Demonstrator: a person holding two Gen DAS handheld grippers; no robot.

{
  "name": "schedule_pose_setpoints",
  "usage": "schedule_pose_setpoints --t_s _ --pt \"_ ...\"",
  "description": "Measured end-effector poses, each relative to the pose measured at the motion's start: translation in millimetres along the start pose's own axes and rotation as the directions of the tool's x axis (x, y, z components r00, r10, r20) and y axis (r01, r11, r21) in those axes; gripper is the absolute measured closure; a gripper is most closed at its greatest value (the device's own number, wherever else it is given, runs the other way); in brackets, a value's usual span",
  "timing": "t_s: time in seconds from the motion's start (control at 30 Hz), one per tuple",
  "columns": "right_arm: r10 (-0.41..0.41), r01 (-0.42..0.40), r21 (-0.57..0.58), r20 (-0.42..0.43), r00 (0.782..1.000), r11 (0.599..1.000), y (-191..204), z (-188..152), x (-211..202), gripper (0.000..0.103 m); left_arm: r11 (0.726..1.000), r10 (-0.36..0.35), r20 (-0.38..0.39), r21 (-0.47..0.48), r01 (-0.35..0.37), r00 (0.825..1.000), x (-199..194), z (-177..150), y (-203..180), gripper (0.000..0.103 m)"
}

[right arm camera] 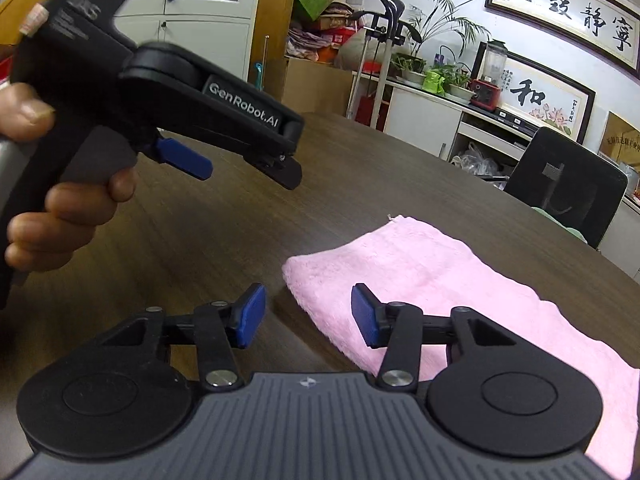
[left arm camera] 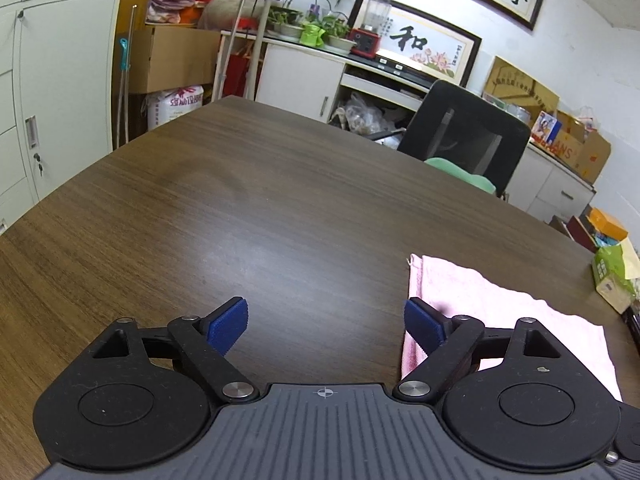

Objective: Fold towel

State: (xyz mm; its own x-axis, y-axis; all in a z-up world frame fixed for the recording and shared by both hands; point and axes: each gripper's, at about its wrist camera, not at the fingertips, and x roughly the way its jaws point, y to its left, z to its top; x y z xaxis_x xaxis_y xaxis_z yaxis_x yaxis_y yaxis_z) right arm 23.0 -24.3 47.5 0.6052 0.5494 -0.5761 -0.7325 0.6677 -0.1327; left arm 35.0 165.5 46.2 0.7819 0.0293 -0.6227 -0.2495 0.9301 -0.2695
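Observation:
A pink towel lies folded and flat on the dark wooden table. It also shows in the left wrist view, at the lower right. My left gripper is open and empty, above the table just left of the towel's left edge. It shows from the side in the right wrist view, held in a hand above the table. My right gripper is open and empty, low over the towel's near left corner, with its right finger above the cloth.
A black office chair stands at the table's far side. Cabinets, cardboard boxes, plants and a blender line the back wall. A green box sits near the table's right edge. Bare tabletop spreads left of the towel.

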Motion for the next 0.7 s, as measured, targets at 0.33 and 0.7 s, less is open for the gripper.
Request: schedule_pose_setpoints --t_s 0.33,0.7 --pt "-0.02 0.02 0.003 -0.011 1.0 1.0 4.4 3.9 5.9 0.068 1.0 -0.005 0.009 -0.005 0.005 1.0 -1.7 -0.8 0.0 0.011" --pt "-0.01 0.009 0.049 0.004 1.0 0.999 3.4 3.1 0.6 0.096 1.0 0.007 -0.011 0.011 -0.007 1.0 5.7 -4.0 -3.6 0.009"
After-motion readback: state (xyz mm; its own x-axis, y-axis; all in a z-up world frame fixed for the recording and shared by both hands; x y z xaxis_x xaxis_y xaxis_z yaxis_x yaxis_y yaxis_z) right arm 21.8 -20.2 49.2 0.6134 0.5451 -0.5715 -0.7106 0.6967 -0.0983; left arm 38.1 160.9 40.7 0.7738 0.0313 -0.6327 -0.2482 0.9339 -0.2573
